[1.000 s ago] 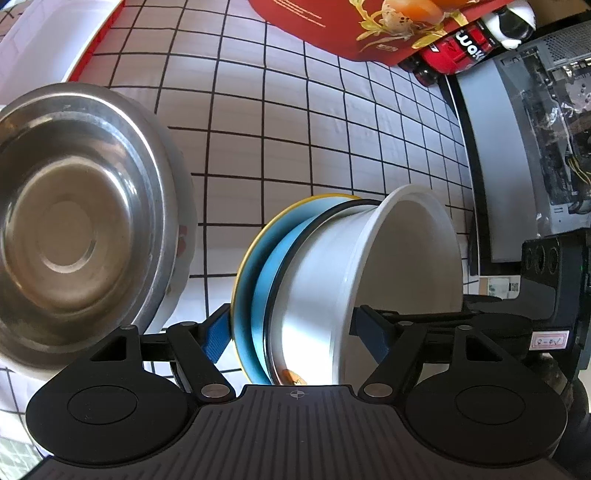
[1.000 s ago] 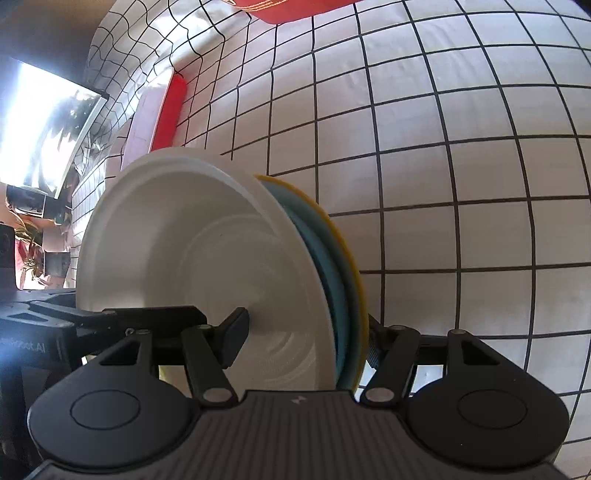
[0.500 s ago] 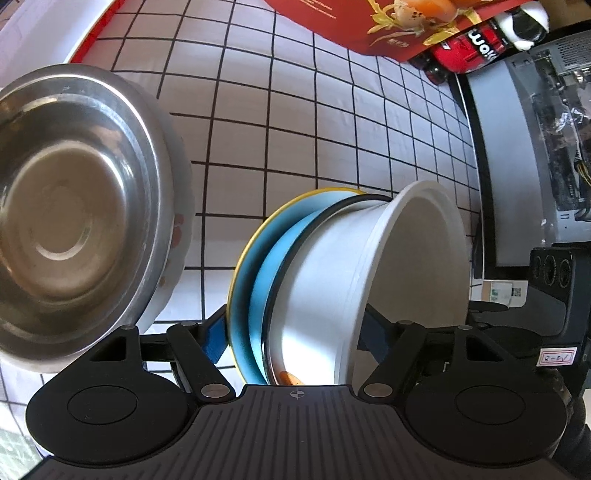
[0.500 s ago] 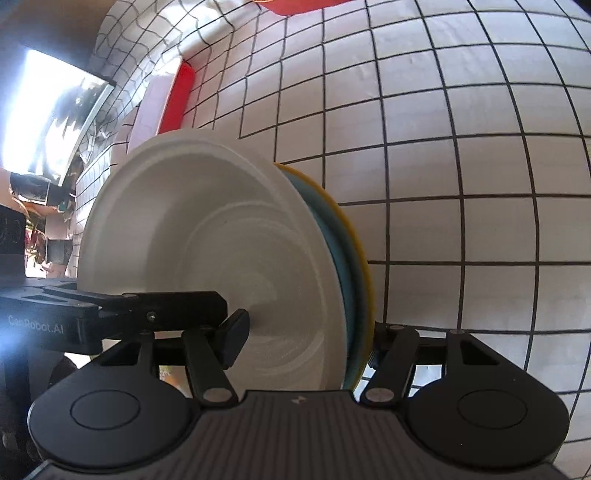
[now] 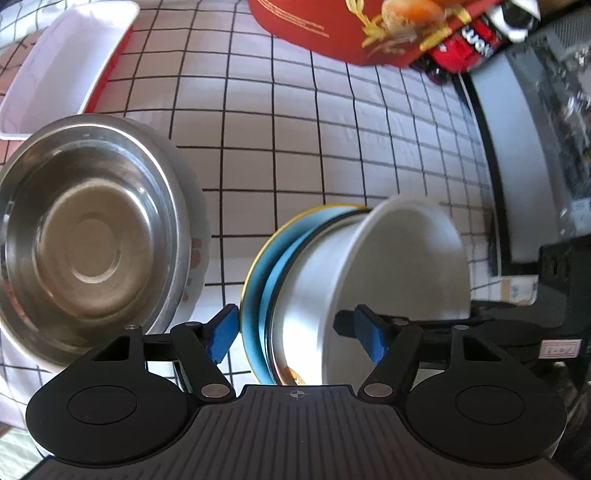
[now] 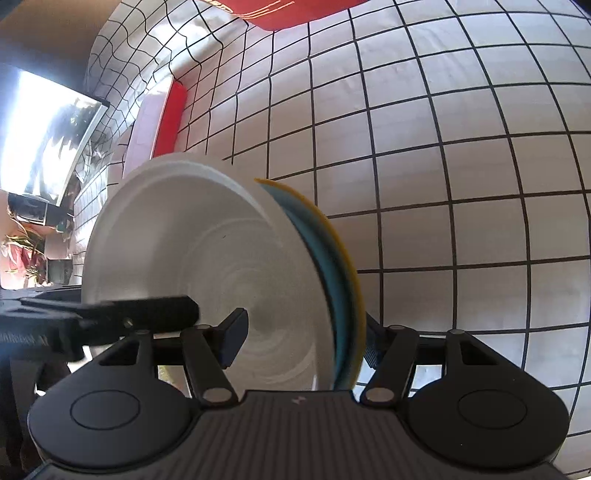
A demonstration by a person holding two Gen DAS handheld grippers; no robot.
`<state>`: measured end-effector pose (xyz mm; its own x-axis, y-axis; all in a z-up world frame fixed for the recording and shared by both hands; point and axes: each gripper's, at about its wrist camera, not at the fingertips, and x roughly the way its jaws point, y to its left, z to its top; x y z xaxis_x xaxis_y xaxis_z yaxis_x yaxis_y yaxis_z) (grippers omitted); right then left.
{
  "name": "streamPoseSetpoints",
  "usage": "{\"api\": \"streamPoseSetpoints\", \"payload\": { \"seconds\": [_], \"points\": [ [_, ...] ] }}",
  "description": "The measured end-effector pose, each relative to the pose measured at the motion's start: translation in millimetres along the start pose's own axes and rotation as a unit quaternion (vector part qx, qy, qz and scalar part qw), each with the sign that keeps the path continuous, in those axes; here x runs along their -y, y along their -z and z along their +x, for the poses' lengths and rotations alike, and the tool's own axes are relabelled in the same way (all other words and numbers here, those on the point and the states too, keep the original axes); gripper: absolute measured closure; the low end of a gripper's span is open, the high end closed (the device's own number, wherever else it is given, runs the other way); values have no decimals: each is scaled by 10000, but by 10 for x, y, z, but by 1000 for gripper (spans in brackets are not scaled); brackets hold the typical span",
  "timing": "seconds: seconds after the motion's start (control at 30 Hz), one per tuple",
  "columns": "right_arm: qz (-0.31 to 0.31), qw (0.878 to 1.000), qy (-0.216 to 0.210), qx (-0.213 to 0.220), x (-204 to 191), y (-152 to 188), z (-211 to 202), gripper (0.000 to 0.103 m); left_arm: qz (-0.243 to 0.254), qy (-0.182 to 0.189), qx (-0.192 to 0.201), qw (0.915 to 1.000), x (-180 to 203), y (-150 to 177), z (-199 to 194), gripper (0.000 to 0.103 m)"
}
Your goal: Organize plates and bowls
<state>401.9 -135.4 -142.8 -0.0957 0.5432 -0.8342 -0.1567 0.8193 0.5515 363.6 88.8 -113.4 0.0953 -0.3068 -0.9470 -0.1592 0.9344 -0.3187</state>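
A white cloth with a black grid (image 5: pixel 295 155) covers the bench. On it sit one steel bowl (image 5: pixel 88 240), one white tray (image 5: pixel 62 62) and one red box (image 5: pixel 351 29). My left gripper (image 5: pixel 297 334) and right gripper (image 6: pixel 301 341) both clamp the stack: one white bowl (image 6: pixel 207 258) on one blue plate (image 5: pixel 258 280). The writing is too blurred to read.

One steel bowl (image 5: pixel 92 236), one white bowl (image 5: pixel 388 280), two blue plates (image 5: pixel 258 295), one white tray (image 5: pixel 66 62).
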Motion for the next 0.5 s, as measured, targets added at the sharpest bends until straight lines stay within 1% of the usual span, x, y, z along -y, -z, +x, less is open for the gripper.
{"api": "streamPoseSetpoints", "payload": {
  "seconds": [0.07, 0.13, 0.5],
  "points": [
    [-15, 10000, 56, 11, -12, 1, 23, 40, 69, -114, -44, 9999, 35, 10, 29, 31],
    [-11, 10000, 10, -1, -6, 1, 27, 40, 87, -182, -45, 9998, 55, 15, 39, 31],
    [1, 9999, -112, -8, 16, -5, 34, 40, 92, -179, -84, 9998, 60, -3, 72, 29]
  ]
}}
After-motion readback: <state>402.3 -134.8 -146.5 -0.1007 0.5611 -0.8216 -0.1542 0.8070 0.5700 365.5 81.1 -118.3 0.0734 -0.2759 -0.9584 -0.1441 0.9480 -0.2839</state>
